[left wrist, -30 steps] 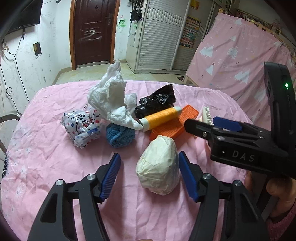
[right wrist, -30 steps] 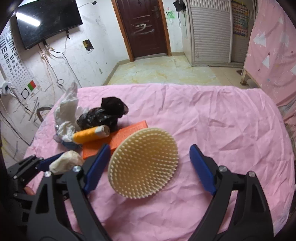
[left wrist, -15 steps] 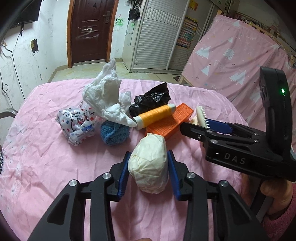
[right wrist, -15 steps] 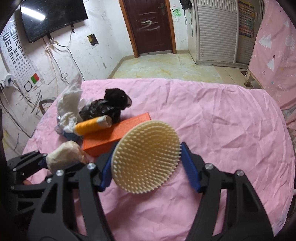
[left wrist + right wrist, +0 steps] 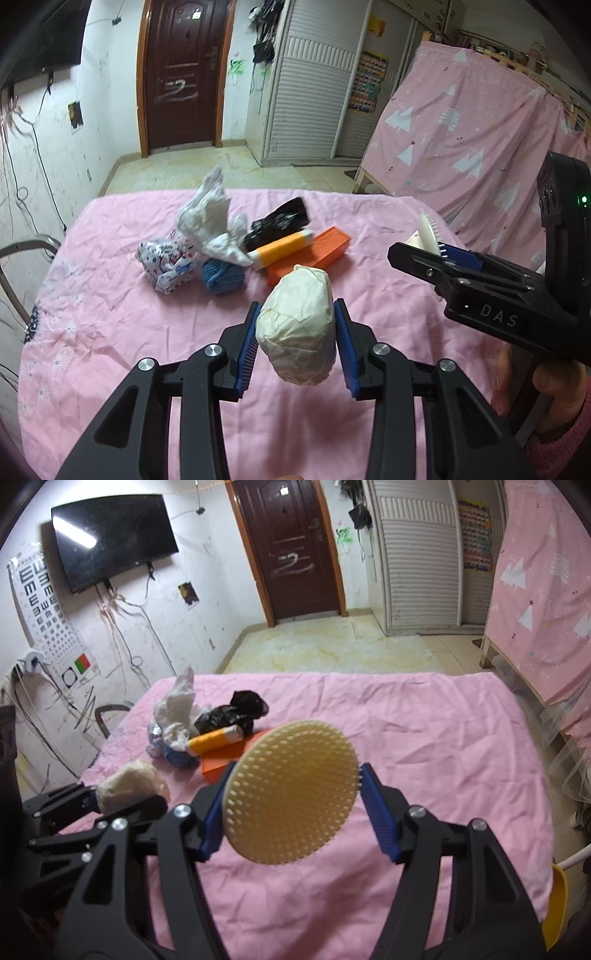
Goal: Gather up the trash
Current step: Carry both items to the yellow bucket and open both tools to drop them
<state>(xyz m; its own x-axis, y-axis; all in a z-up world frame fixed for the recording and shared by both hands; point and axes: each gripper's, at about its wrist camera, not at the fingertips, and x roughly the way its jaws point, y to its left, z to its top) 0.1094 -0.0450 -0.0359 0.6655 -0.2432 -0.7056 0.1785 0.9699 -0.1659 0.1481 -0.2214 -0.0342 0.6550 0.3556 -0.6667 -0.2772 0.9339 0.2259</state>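
Note:
My left gripper [image 5: 297, 330] is shut on a cream crumpled paper ball [image 5: 297, 325], held a little above the pink tablecloth [image 5: 110, 332]. My right gripper [image 5: 291, 794] is shut on a round cream spiky brush [image 5: 291, 794], also lifted off the cloth. In the left wrist view the right gripper [image 5: 439, 251] shows from the side with the brush [image 5: 428, 232] in its jaws. The paper ball [image 5: 131, 784] shows at the left of the right wrist view. On the table lie white crumpled plastic [image 5: 210, 221], a printed wrapper [image 5: 166, 260] and a black bag [image 5: 280, 221].
A blue yarn ball [image 5: 223, 277], an orange thread spool [image 5: 282, 249] and an orange box [image 5: 314, 253] lie in the same heap. A chair [image 5: 22, 251] stands at the table's left. A pink-covered frame [image 5: 480, 147] rises at the right, and a yellow object [image 5: 557, 897] sits past the table's right edge.
Both grippers closed, the left on the paper ball and the right on the spiky brush. Both then rose and lifted their objects off the cloth.

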